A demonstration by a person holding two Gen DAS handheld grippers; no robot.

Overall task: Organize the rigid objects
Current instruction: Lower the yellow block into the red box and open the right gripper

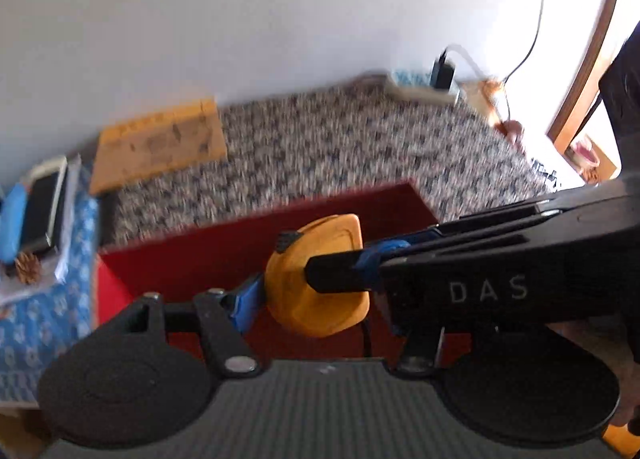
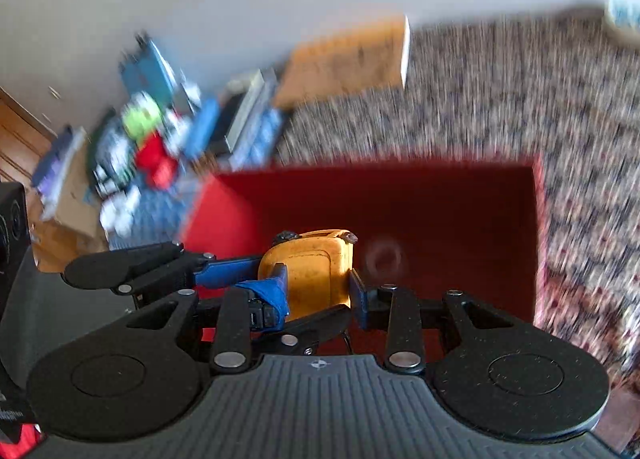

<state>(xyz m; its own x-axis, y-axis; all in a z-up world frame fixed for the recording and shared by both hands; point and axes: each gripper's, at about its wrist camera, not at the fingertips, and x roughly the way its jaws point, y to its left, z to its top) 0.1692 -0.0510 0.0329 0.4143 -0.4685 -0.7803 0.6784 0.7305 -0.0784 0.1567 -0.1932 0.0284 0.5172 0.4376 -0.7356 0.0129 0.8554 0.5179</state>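
While both tools meet on it, the yellow case, hard shell with a black nub on top, sits over the open red box, near the box's left front part; whether it touches the box floor or hangs above it cannot be told. Right gripper is clamped on the yellow case, blue pads pressed to its two sides in the right wrist view. Left gripper is also grasping the case: one blue pad lies against the case's left side in its own view; its other finger is hidden there behind the right gripper's black body, but the right wrist view shows it running along the near side of the case. The two grippers cross each other at the case, left one coming in from the left of the right wrist view. Red box stands on speckled carpet. A brown cardboard sheet lies against the white wall. A blue patterned cloth left of the box carries a dark flat device and a pine cone. Power strip with a black plug sits at the far wall. Background is motion-blurred.
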